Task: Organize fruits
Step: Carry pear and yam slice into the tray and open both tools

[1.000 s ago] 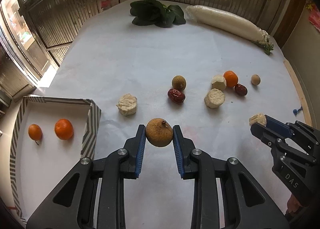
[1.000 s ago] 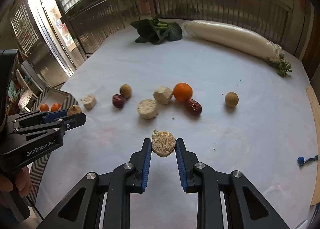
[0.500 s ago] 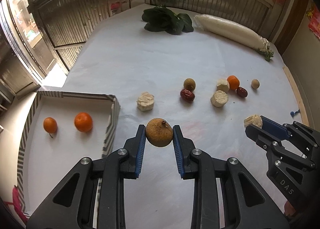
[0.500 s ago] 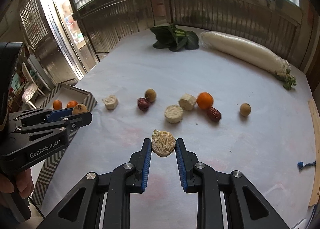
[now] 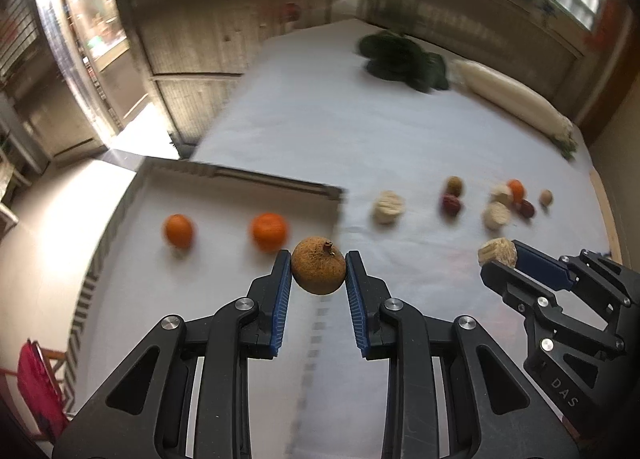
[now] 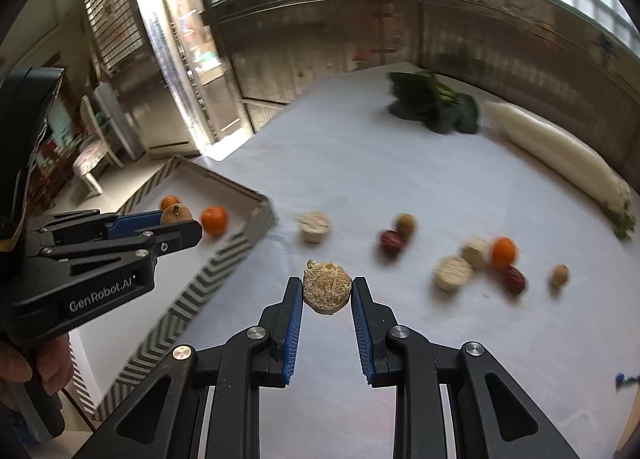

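Observation:
My left gripper (image 5: 319,271) is shut on a round brown fruit (image 5: 318,270) and holds it above the near right corner of the striped-rim tray (image 5: 240,175). Two oranges (image 5: 269,231) lie in the tray. My right gripper (image 6: 327,293) is shut on a pale rough chunk (image 6: 327,293) and holds it above the white table, right of the tray (image 6: 224,263). On the table lie more pale chunks (image 6: 314,225), red dates (image 6: 390,241), brown fruits (image 6: 405,223) and an orange (image 6: 503,253). The left gripper also shows in the right wrist view (image 6: 180,219).
Leafy greens (image 6: 434,103) and a long white radish (image 6: 560,155) lie at the table's far side. A door and wooden walls stand beyond the table. A red object (image 5: 36,379) sits at the lower left, off the tray.
Both grippers have swung left with their loads. The left gripper now hangs over the tray's corner, and the tray has come closer in both views.

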Demonstrator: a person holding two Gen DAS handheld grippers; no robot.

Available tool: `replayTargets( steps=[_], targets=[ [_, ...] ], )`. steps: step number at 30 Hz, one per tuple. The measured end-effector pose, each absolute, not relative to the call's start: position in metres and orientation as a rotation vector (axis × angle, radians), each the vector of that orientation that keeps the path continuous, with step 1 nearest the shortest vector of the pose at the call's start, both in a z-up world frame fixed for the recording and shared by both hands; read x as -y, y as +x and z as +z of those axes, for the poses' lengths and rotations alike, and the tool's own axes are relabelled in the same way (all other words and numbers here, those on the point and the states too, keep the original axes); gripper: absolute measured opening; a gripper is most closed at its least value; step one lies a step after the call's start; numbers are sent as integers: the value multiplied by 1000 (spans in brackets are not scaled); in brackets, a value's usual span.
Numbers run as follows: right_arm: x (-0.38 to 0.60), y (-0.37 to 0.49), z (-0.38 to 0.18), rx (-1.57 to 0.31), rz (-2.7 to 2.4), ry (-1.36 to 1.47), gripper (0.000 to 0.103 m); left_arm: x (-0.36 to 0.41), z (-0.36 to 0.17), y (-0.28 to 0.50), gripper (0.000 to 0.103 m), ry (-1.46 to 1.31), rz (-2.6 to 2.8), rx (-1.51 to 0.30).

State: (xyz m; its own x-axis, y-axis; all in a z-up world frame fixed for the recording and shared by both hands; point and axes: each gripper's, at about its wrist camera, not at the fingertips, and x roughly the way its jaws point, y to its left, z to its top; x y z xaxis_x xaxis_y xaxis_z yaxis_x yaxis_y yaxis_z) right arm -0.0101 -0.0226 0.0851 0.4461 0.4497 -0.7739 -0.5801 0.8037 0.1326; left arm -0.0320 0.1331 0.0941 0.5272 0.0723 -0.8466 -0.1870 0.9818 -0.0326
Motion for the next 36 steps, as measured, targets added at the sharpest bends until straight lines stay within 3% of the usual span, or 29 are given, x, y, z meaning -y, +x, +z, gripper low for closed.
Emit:
replayTargets(
  steps=[14, 36],
  targets=[
    [-94, -12, 62, -953, 834, -276, 24, -236, 57, -53, 26, -229, 326, -1083],
    [-158, 7, 12, -1056, 842, -352, 24, -264, 25, -37, 26, -258, 311, -1158]
  ],
)
